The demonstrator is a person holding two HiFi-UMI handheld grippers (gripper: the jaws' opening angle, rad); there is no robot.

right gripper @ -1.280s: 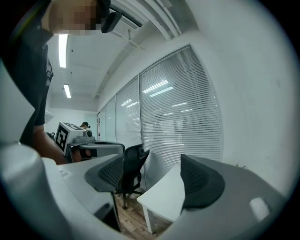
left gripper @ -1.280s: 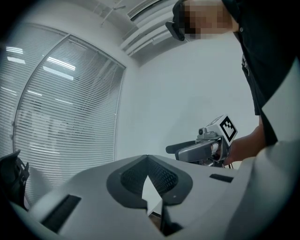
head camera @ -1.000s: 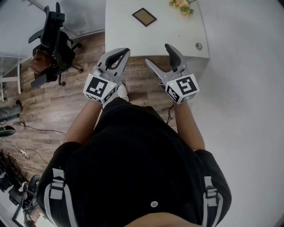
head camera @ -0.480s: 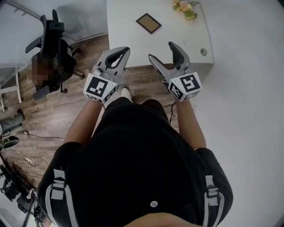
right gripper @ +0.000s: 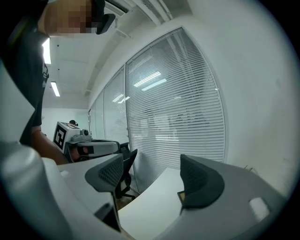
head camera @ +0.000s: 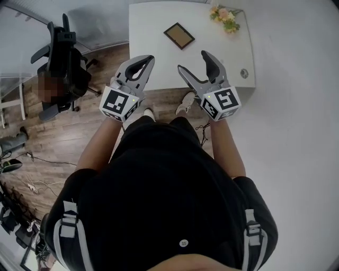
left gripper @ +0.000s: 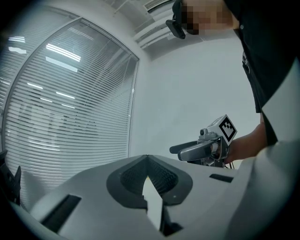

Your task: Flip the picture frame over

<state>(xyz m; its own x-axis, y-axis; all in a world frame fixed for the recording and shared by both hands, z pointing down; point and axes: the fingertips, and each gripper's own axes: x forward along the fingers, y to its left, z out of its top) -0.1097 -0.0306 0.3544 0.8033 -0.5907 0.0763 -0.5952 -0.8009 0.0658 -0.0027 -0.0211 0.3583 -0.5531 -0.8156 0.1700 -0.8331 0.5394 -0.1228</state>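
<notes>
A small dark picture frame (head camera: 179, 35) with a brownish panel lies flat on the white table (head camera: 153, 32), near the far middle. Both grippers hang in the air short of the table's near edge, in front of the person's body. My left gripper (head camera: 149, 60) is shut with nothing in it; its pads meet in the left gripper view (left gripper: 146, 159). My right gripper (head camera: 192, 62) is open and empty. In the right gripper view, the gripper (right gripper: 154, 180) points over the table (right gripper: 150, 199), and a frame corner (right gripper: 181, 196) peeks out beside the right jaw.
Flowers (head camera: 225, 14) lie at the table's far right corner, and a round grommet (head camera: 244, 73) sits near its right edge. A black office chair (head camera: 63, 53) stands to the left on the wood floor. Cables (head camera: 37, 185) trail lower left. A white wall runs along the right.
The table and frame have slid lower in the head view, closer to the grippers. A shoe now shows between the grippers. Both grippers keep their states.
</notes>
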